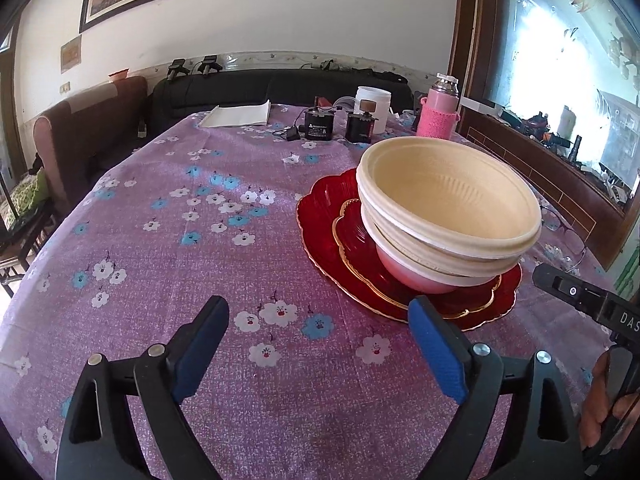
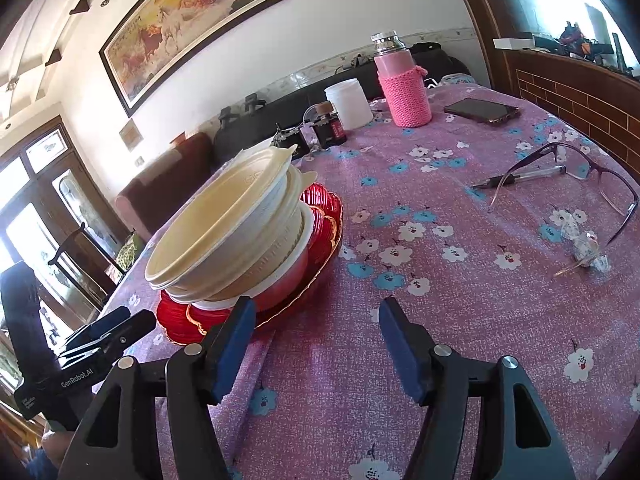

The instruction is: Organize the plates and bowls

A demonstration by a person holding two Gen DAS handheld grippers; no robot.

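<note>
A stack of cream bowls (image 1: 448, 204) sits in a pink bowl (image 1: 404, 270) on a small red gold-rimmed plate (image 1: 356, 240), which lies on a larger red plate (image 1: 324, 196). The stack leans slightly. In the right wrist view the bowls (image 2: 224, 224) and red plates (image 2: 320, 220) stand at the left. My left gripper (image 1: 320, 324) is open and empty, just in front of the plates' near edge. My right gripper (image 2: 316, 320) is open and empty, just right of the plates; its left fingertip (image 2: 240, 320) is near the plate rim.
At the table's far side stand a pink flask (image 1: 438, 110), a white jar (image 1: 372, 106), black chargers (image 1: 318, 124) and paper (image 1: 238, 114). Glasses (image 2: 580, 176), a pen (image 2: 520, 176), a phone (image 2: 482, 110) and a wrapper (image 2: 586, 252) lie to the right. The table has a purple floral cloth (image 1: 180, 240).
</note>
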